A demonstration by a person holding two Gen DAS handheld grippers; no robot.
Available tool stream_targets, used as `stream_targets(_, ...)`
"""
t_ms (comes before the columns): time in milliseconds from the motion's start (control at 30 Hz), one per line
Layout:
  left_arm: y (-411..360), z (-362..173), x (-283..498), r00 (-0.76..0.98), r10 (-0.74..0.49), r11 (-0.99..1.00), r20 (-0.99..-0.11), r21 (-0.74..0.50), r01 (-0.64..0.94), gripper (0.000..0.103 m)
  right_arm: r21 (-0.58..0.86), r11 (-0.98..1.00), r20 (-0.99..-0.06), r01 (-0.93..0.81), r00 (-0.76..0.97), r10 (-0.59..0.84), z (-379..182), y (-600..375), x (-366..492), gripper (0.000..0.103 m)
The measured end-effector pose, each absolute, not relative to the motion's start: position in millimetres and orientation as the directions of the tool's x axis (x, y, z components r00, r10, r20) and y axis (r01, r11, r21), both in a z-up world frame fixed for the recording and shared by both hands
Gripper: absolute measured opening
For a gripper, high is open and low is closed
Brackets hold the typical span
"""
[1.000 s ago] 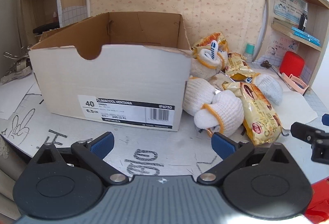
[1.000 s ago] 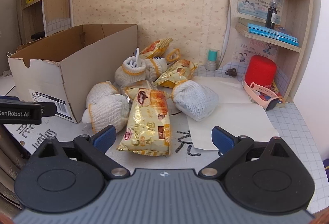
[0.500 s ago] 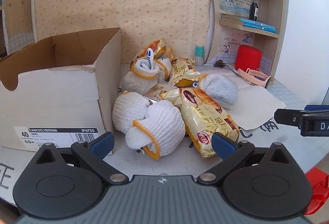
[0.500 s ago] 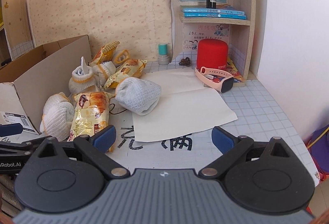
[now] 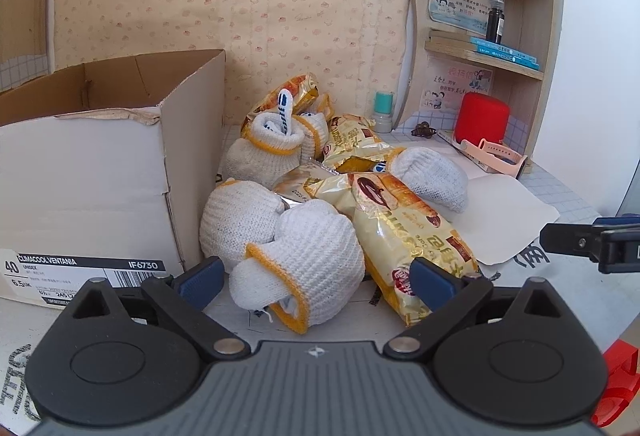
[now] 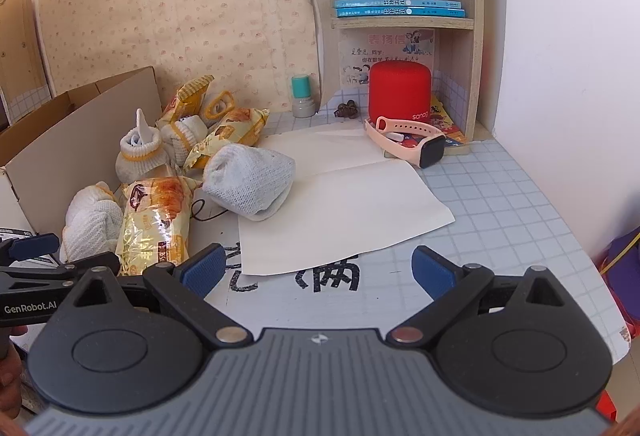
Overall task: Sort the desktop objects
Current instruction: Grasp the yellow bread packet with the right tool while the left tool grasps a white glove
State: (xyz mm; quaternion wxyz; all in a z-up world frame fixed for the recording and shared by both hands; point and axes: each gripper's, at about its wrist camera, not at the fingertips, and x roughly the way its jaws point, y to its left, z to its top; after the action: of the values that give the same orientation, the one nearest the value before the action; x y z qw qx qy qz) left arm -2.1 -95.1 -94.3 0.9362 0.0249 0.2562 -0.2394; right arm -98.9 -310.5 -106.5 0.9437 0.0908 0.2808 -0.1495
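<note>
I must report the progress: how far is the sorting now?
Nothing looks sorted yet. The gloves and snack packets lie piled beside the cardboard box. The left claw, jaws just closing slightly, frames the nearest glove without touching; the right claw is empty.

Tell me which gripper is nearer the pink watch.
Right. The right gripper hangs over the white paper sheet short of the pink watch; the left gripper frames a rolled glove beside the box.

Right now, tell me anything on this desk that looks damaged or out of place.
The cardboard box has a torn, ragged top edge near its front corner. Rolled gloves and snack packets lie jumbled in a heap beside it, one glove resting partly on the paper sheet.
</note>
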Motion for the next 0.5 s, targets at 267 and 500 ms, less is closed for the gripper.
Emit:
stream_targets(267, -87, -101, 4, 0.759, -0.421, 0.893, -0.497, -0.082, 0.442, 0.094, 0.086, 0.939, -0.562, 0.333, 0.795, -0.23, -108, -312, -95, 0.097)
stream_targets(500, -91, -99, 2, 0.75, -0.437, 0.885, -0.496, -0.09, 0.456, 0.087, 0.082, 0.94, -0.568, 0.33, 0.791, -0.228, -108, -310, -93, 0.097)
